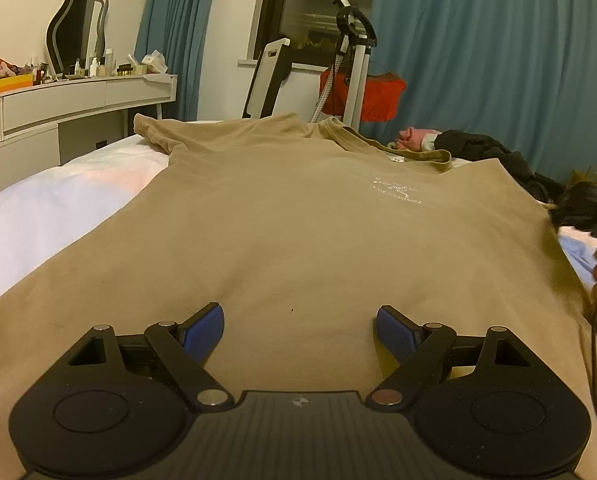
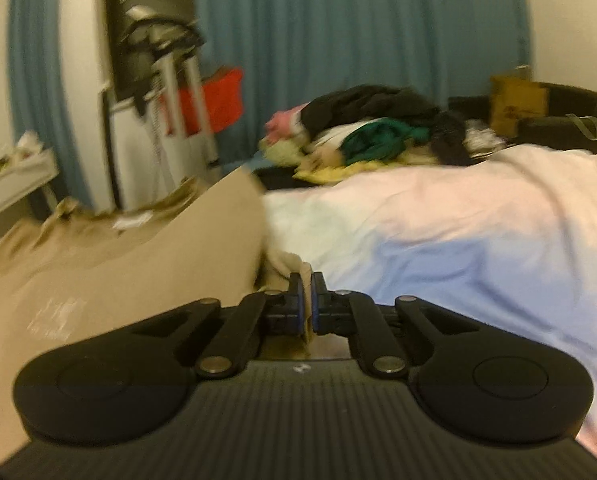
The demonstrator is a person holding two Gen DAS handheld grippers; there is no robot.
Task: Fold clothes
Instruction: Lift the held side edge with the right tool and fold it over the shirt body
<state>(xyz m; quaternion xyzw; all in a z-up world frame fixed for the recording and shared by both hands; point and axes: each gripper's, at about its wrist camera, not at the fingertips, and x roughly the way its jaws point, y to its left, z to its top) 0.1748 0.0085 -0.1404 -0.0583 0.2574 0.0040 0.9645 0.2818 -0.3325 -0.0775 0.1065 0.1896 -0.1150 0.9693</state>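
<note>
Left wrist view: low and close over the tan T-shirt (image 1: 298, 208), looking along it from hem toward collar, dresser (image 1: 78, 100) far left, teal curtains (image 1: 490, 52) behind. Right wrist view: low at the T-shirt (image 2: 118, 264) edge, aimed across the white bed (image 2: 458, 220) toward a pile of clothes (image 2: 378, 128); blurred. Shared by both: T-shirt with its white print, curtains, red bag (image 1: 362, 94) on its stand, clothes pile

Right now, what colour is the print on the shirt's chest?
White, on the tan shirt; the print shows best in the left wrist view.
</note>
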